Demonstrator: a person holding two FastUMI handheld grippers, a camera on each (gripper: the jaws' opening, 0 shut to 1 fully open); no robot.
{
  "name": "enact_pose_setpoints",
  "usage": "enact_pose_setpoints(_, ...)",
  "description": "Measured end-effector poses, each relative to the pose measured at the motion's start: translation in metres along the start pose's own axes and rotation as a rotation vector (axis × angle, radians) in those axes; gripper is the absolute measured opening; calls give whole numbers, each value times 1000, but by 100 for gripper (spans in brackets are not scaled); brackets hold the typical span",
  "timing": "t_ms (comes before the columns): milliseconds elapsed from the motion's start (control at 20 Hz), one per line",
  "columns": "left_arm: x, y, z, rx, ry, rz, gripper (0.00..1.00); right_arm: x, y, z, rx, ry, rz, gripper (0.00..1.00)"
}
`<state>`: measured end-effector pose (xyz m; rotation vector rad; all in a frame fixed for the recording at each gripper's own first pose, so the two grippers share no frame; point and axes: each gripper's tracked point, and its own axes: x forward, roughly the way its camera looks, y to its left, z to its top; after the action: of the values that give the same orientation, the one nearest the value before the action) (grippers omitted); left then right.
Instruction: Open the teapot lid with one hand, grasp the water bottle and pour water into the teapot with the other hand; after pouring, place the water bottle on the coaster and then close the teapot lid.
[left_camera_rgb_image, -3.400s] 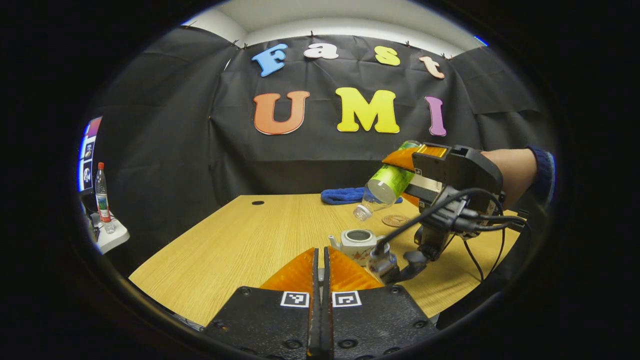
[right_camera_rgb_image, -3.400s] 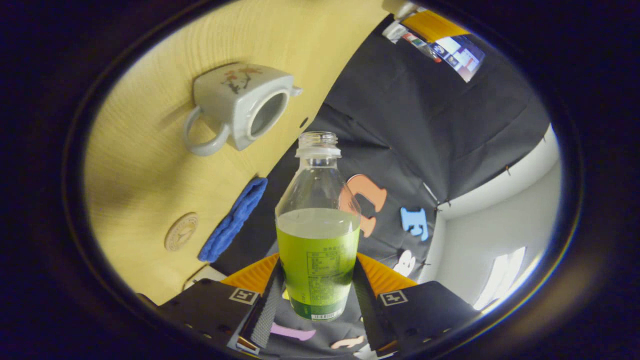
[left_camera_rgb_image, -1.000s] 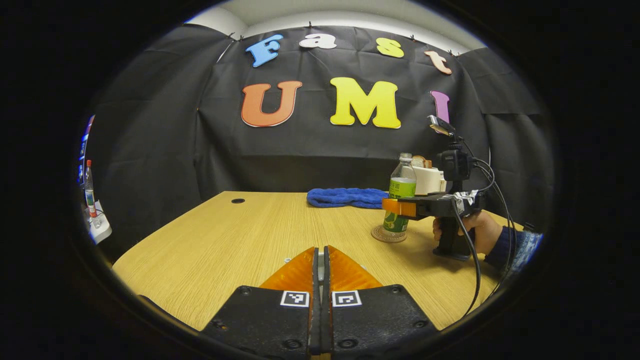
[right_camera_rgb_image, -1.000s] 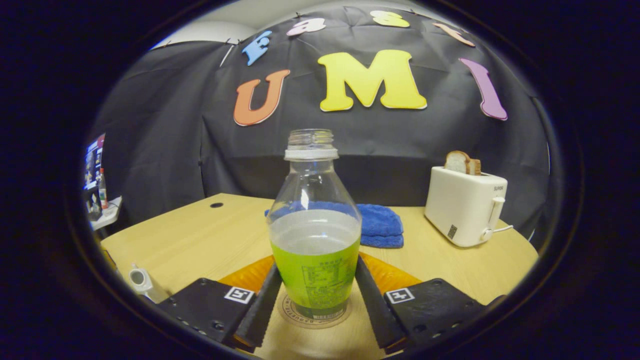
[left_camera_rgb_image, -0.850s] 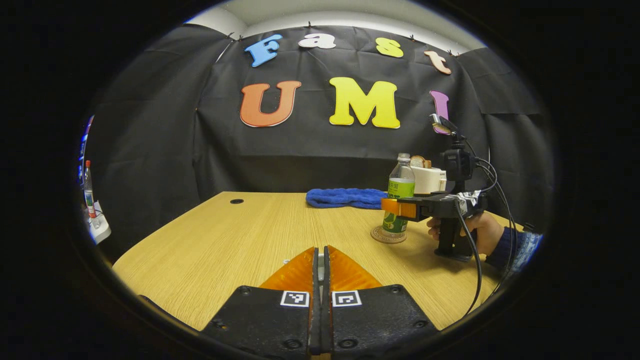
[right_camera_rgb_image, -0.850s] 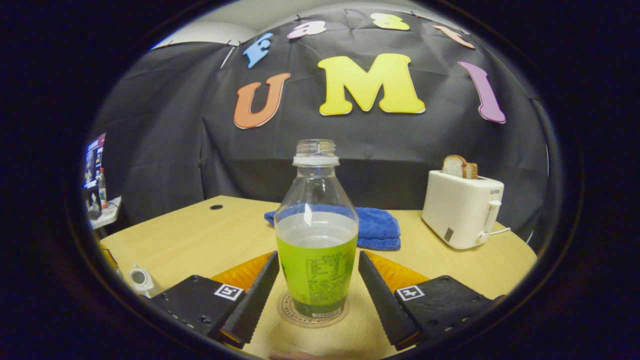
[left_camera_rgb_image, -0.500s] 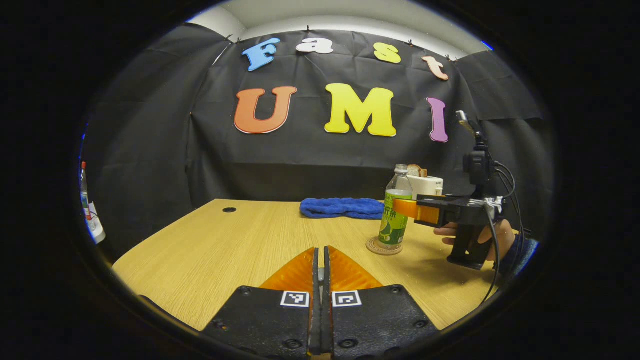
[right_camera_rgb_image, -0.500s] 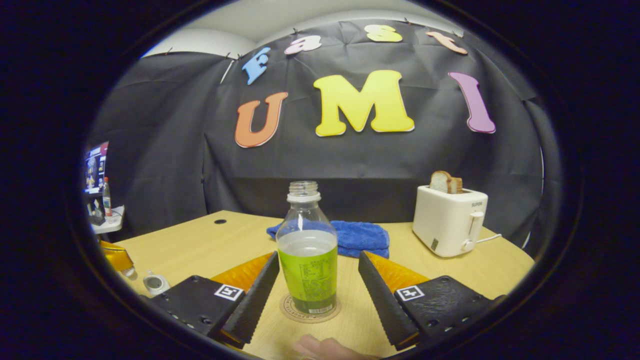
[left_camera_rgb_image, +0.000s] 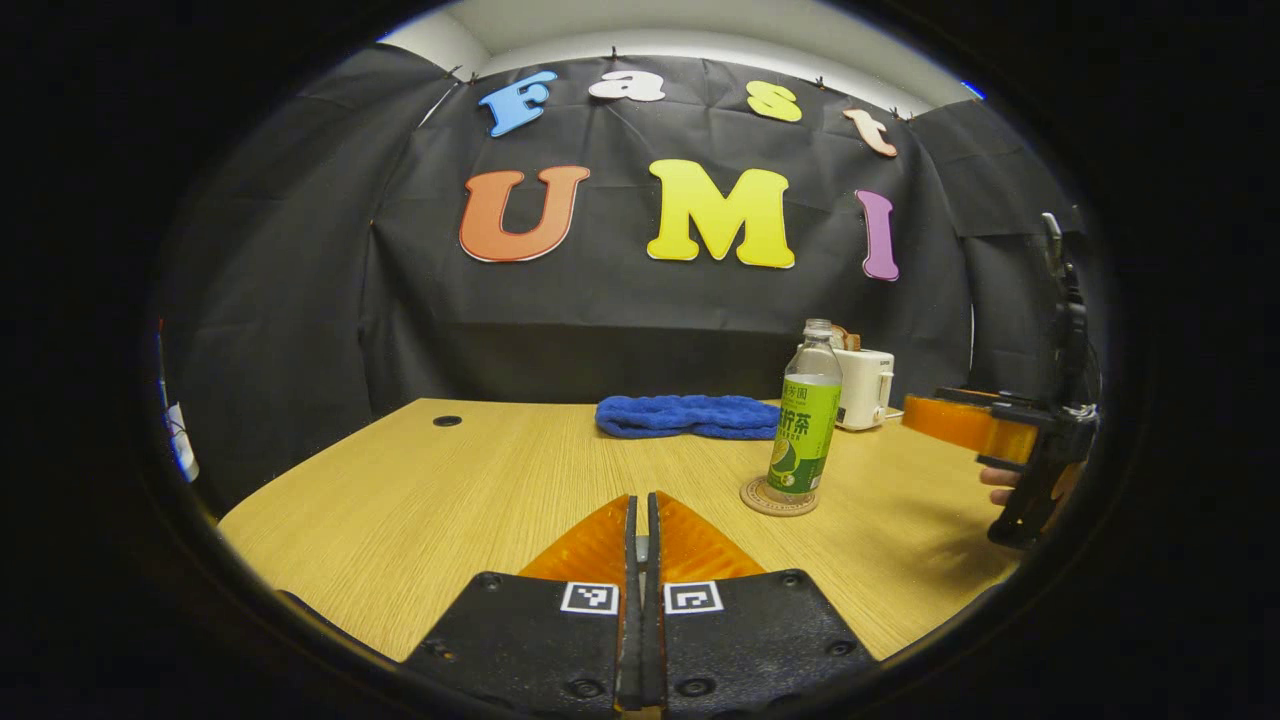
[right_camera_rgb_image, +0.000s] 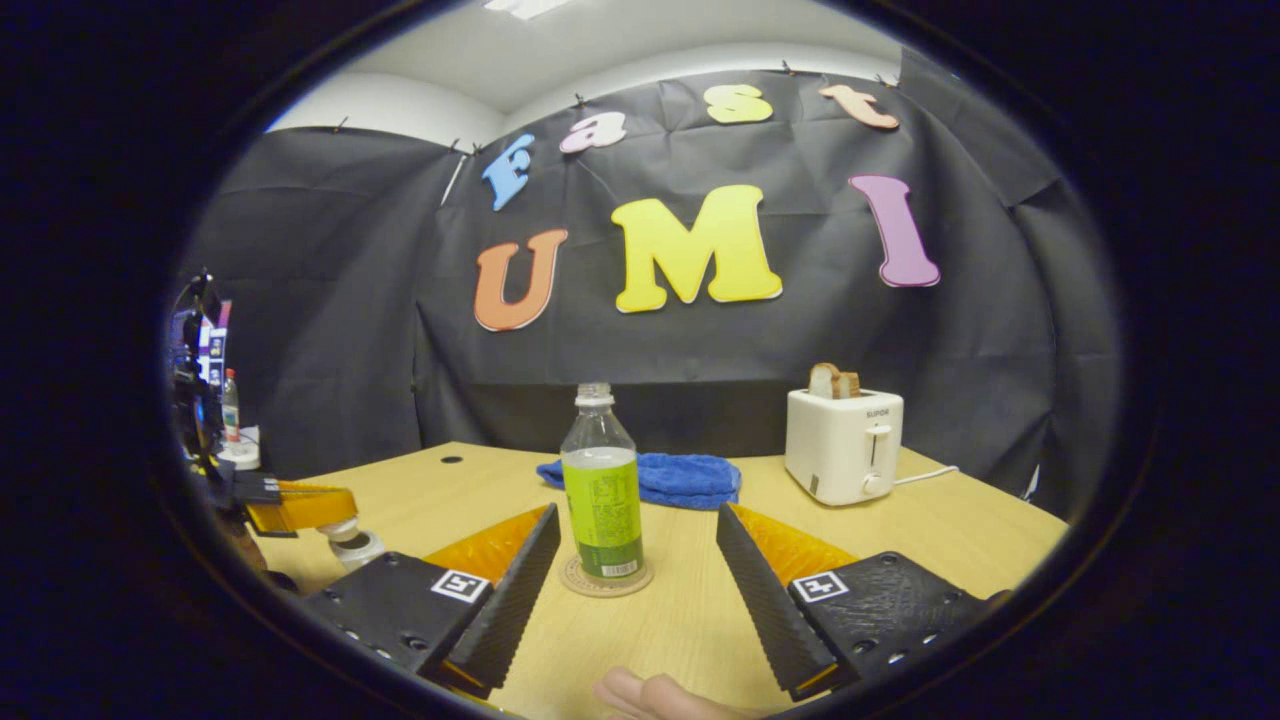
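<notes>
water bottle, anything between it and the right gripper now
Nothing visible. The water bottle stands upright on the coaster, and the open right gripper sits in front of it with only bare table between.

From my seat, the teapot (right_camera_rgb_image: 352, 545) is mostly hidden in the right gripper view: I see a pale bit of it behind my right gripper's body, under the left gripper (right_camera_rgb_image: 300, 507), and can't tell whether its lid is on. In the left gripper view the right gripper (left_camera_rgb_image: 965, 422) is cut off at the edge, so its jaws can't be judged there. The toaster (left_camera_rgb_image: 862, 385) sits partly behind the water bottle (left_camera_rgb_image: 804, 420). A small bottle (right_camera_rgb_image: 231, 405) far left is too tiny to make out.
</notes>
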<state>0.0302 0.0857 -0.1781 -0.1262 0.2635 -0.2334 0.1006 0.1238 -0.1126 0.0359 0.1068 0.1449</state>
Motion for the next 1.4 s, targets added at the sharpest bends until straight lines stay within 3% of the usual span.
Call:
enact_pose_setpoints(250,2,-1,-6,17,15,14,3,-32,-11,19,-25,-92,-38,94)
enact_pose_setpoints(750,5,0,-18,12,59,80,5,-54,-43,13,2,-97,-103,94)
enact_pose_setpoints(950,3,-4,-14,-6,74,91,14,-66,-58,15,-3,-97,-110,94)
enact_pose_setpoints(1200,-9,-6,16,0,34,116,37,-92,-71,40,-56,-161,-130,94)
enact_pose_setpoints(1400,-28,-15,44,14,-5,122,54,-101,-75,51,-108,-145,-178,94)
